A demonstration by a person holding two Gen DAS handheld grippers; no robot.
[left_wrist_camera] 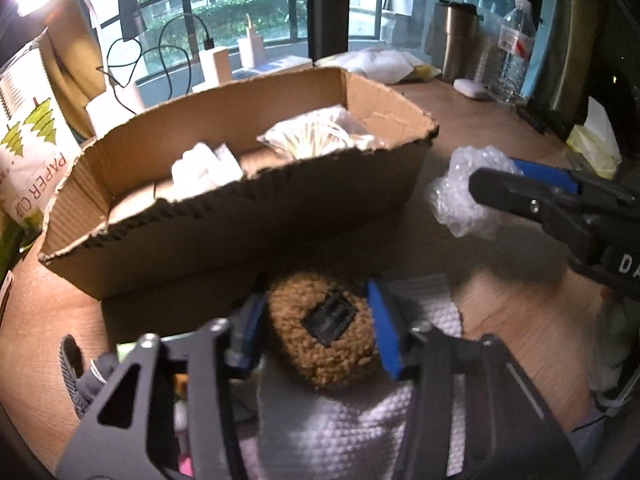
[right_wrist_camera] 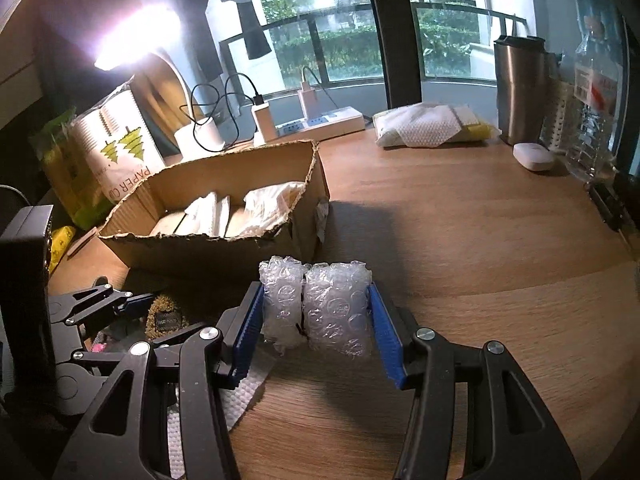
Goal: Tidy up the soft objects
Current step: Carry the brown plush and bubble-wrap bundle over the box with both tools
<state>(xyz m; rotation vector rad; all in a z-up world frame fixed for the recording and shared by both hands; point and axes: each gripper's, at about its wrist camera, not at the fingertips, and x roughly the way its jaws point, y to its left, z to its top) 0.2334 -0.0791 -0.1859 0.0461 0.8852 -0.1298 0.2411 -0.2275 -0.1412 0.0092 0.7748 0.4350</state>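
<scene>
Spanning the wooden surface [right_wrist_camera: 460, 240], a torn cardboard box [left_wrist_camera: 248, 216] holds white packets. Just in front of it, the left claw [left_wrist_camera: 320, 340] is clamped on a brown fuzzy pouch [left_wrist_camera: 324, 344] above a white towel [left_wrist_camera: 340, 428]; the right claw [right_wrist_camera: 316, 320] grips folded bubble wrap [right_wrist_camera: 316, 308].

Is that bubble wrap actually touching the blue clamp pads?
Touching. The right wrist view shows the folded bubble wrap pressed between both blue pads of the right gripper, no gap either side.
</scene>
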